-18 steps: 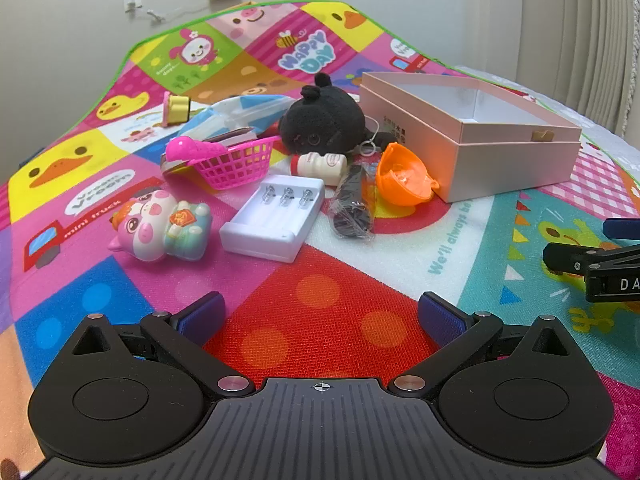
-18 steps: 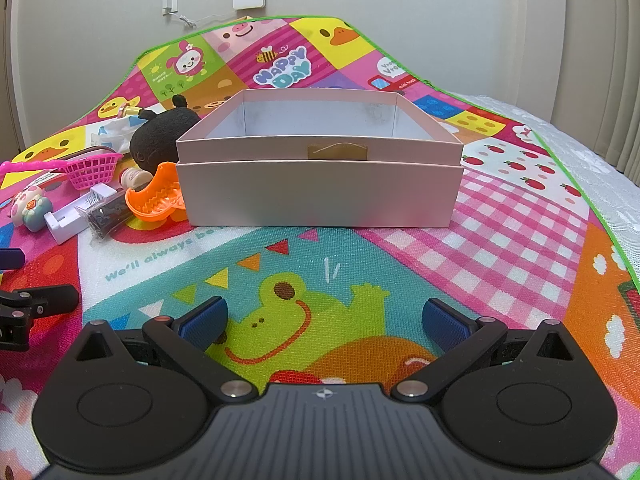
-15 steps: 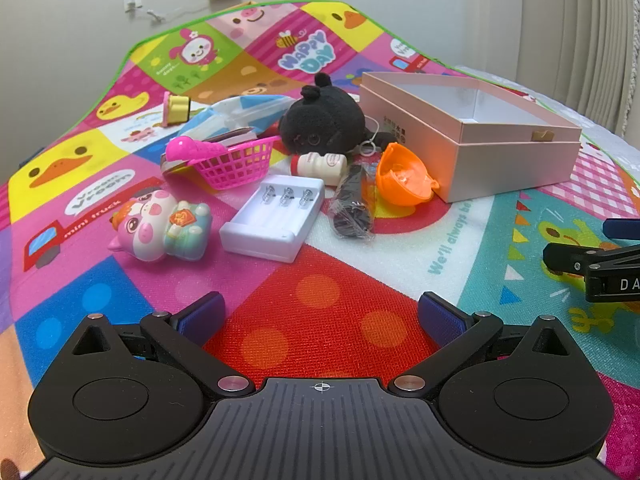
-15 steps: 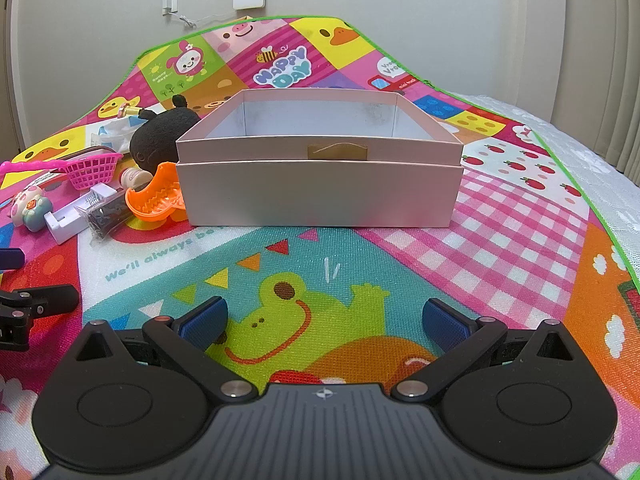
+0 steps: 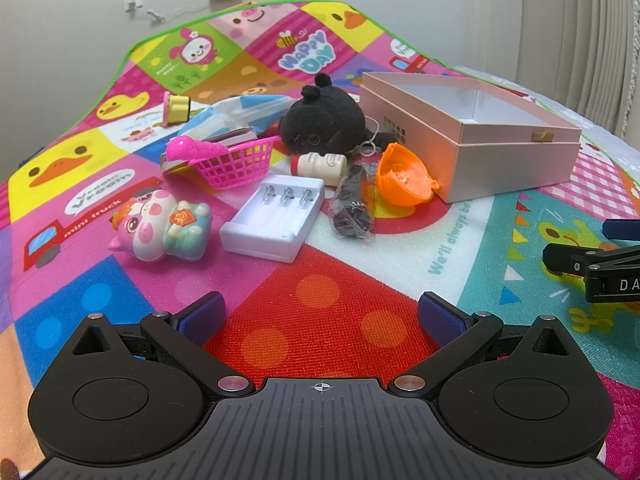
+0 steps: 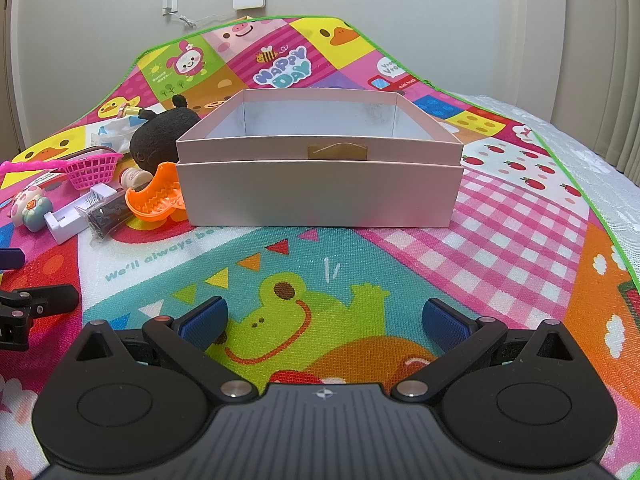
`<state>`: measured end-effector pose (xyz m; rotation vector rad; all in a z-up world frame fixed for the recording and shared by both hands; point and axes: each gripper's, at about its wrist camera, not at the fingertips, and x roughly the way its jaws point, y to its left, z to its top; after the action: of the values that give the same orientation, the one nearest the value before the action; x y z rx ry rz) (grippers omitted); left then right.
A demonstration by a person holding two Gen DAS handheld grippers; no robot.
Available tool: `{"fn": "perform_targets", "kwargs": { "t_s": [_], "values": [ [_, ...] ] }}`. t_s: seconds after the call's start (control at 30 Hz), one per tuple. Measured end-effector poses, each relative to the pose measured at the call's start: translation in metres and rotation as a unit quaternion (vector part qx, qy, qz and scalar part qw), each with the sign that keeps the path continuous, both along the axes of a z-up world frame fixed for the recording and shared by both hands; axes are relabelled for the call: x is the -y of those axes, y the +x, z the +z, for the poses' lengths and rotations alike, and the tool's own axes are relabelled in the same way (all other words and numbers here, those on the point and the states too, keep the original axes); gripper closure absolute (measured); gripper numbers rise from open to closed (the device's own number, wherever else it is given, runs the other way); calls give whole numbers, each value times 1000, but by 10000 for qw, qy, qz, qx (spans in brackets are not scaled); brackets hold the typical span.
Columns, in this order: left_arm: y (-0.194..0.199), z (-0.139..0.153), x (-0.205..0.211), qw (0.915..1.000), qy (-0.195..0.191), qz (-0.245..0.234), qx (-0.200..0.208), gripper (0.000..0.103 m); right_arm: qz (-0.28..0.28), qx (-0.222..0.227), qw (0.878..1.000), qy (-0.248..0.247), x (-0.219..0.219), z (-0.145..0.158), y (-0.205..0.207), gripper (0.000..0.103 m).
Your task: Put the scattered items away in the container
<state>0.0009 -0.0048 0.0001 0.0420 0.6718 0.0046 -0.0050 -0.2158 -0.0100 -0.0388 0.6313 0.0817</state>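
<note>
- So nothing's been put away yet: the pink box (image 6: pixel 320 188) sits open and looks empty on the play mat (image 5: pixel 320 320), at 12 o'clock from the right gripper (image 6: pixel 324 320) and around 2 o'clock from the left gripper (image 5: pixel 320 312).
- Both grippers are spread wide with nothing between the blue pads, hovering over bare mat.
- All the clutter is bunched at the box's left side, 11 to 12 o'clock in the left wrist view.
- Black plush (image 5: pixel 322 124): soft and light I'd guess, squish it anywhere on the body.
- White battery holder (image 5: pixel 274 216): rigid plastic, nearest to the left gripper. Pinching across the short sides looks easiest.
- Piggy figurine (image 5: pixel 160 226): hard, glossy, rounded, so probably slippery. Go for the middle.
- Orange bowl thing (image 5: pixel 402 180): tipped on its side, touching the box wall. Thin rim is the obvious grab.
- Pink basket (image 5: pixel 236 164): flimsy mesh, grab the rim gently.
- Little bottle (image 5: pixel 320 164) lying down could roll, and the dark crinkly packet (image 5: pixel 352 200) will just deform.
- Yellow roll (image 5: pixel 178 106) and the blue-white bag (image 5: pixel 240 114) are farthest back.
</note>
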Motion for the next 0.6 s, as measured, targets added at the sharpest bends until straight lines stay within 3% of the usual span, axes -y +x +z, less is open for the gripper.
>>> {"fn": "perform_targets", "kwargs": {
  "t_s": [0.6],
  "values": [
    [0, 0, 0, 10000, 17, -9, 2, 0, -3, 3, 10000, -4, -2, -1, 0, 0]
  ]
}}
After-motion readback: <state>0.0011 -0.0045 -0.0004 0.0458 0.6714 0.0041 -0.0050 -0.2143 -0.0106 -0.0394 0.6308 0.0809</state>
